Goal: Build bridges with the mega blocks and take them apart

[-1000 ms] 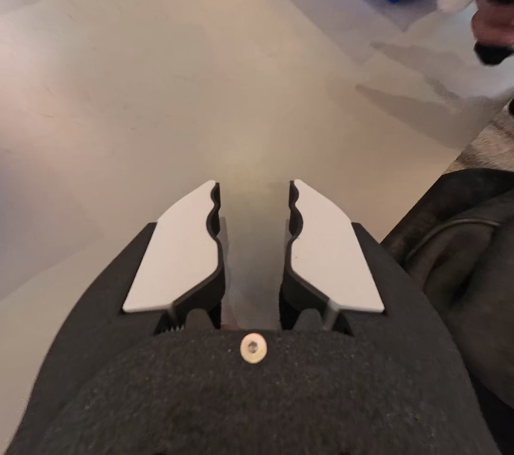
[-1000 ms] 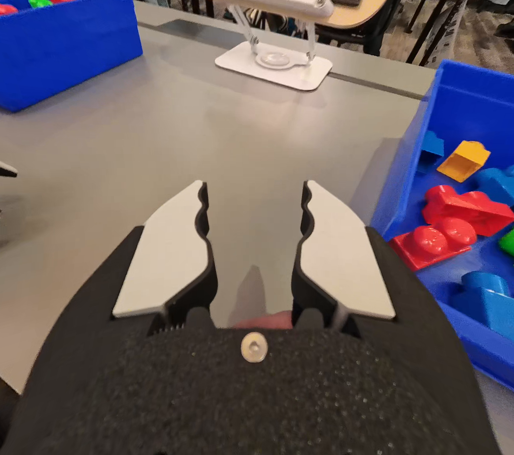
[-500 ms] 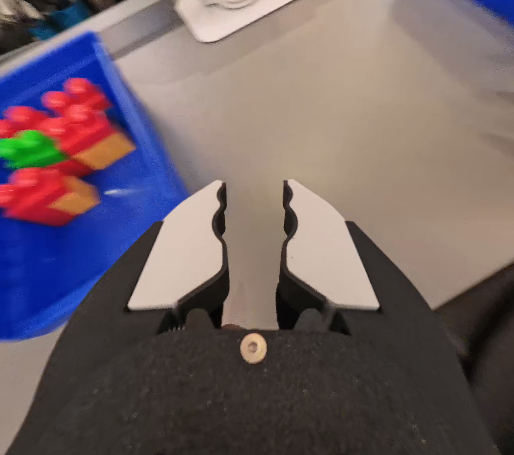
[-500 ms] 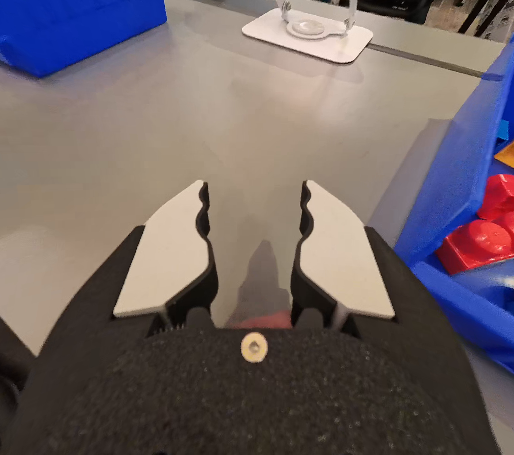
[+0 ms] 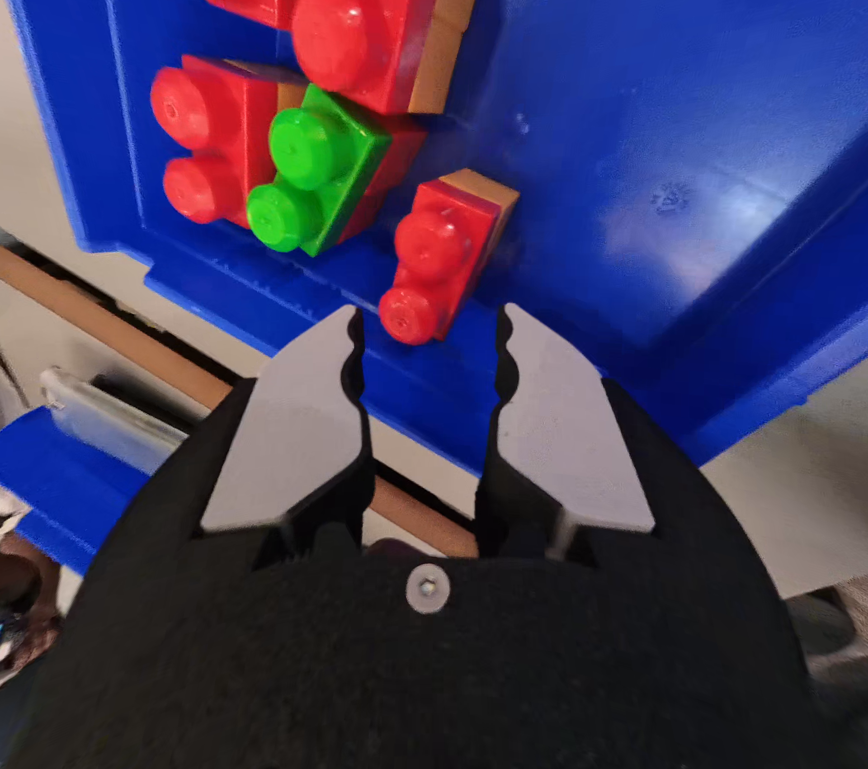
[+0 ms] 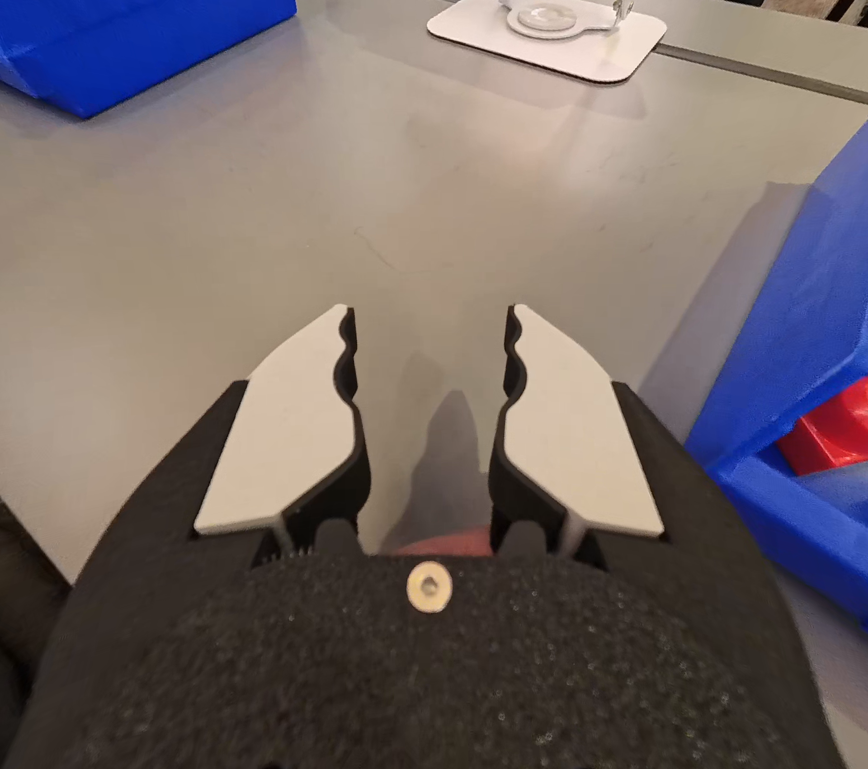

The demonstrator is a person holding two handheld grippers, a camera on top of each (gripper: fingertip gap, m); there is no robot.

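- Grey desk [image 6: 329, 192] seen under right tongs [image 6: 430, 314], spread, empty.
- Left tongs [image 5: 430, 314] spread, held over blue bin [image 5: 657, 136]; small red block [image 5: 437, 262] just ahead, green block [image 5: 314, 168] beside it.

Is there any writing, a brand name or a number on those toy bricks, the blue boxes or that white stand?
None can be read in the current views.
Red blocks and green block: plain, no print.
Blue bin: faint moulded marks on the floor, too blurred to read.
White stand base: bare, no lettering.
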